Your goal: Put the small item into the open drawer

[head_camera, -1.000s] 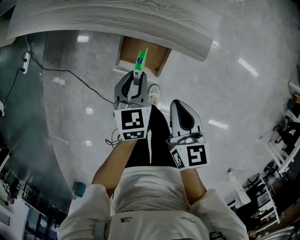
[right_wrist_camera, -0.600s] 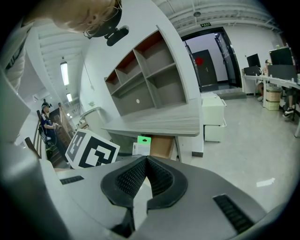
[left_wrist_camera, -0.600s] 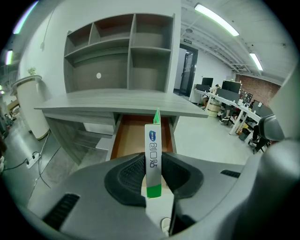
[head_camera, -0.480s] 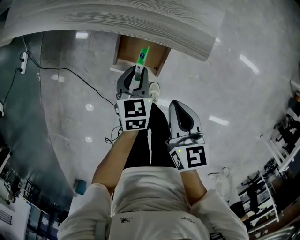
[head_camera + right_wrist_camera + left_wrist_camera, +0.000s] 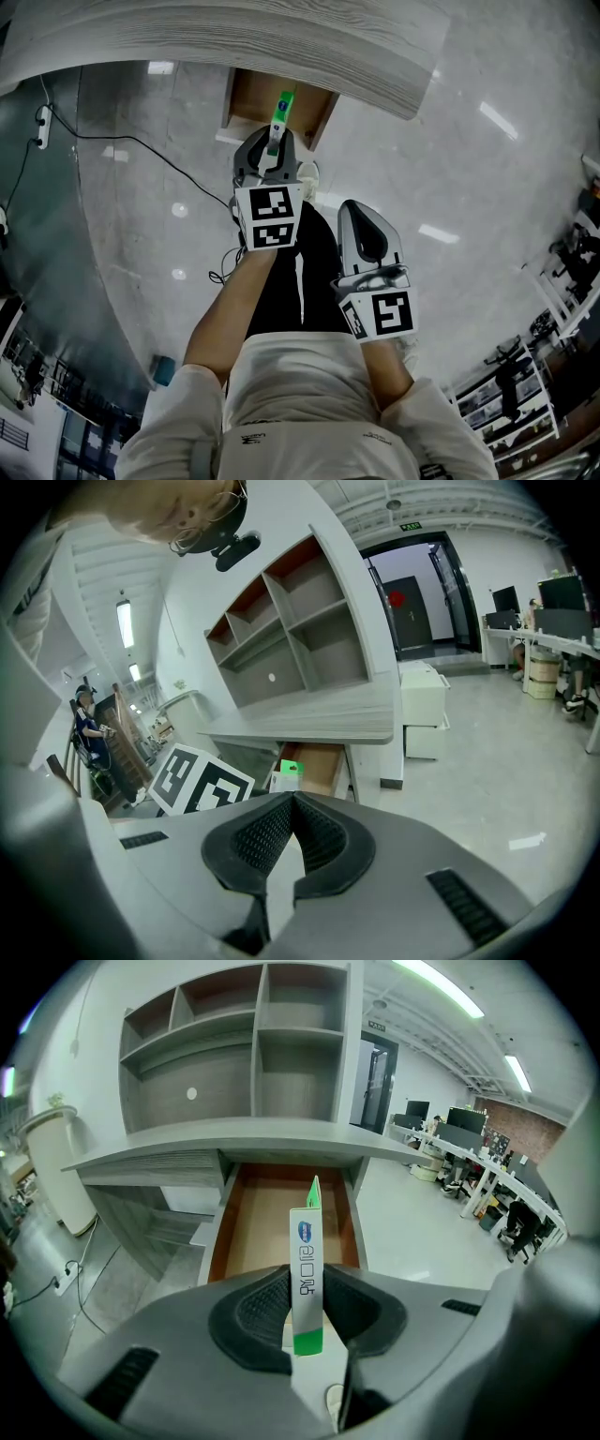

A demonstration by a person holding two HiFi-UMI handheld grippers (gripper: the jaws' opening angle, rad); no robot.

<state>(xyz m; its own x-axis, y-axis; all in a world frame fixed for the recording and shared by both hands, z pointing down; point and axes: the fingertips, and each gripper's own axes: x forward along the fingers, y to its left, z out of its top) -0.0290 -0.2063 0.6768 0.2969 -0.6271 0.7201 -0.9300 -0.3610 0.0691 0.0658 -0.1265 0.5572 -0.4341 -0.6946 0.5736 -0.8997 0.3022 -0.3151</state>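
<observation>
Wood-brown drawer (image 5: 246, 1232): pulled out under the grey desk top (image 5: 234, 1147), mouth facing the person; the item is not in it yet.
Small item (image 5: 306, 1269): thin, flat white packet with a green band at the bottom, a green tip at the top and a blue mark on its face. It stands upright and edge-on, poking forward out of the jaws.
Left gripper (image 5: 307, 1312): pads clamped on the packet's lower half, holding it out just before the drawer front.
Right gripper (image 5: 286, 841): jaws together on nothing, hanging back beside the person's leg.
Done: packet is in hand and lined up with the opening, by the look of it.
Left to do: reach over the drawer, lower the packet, let go.
Handling: probably light and stiff, and should fall flat once let go.
</observation>
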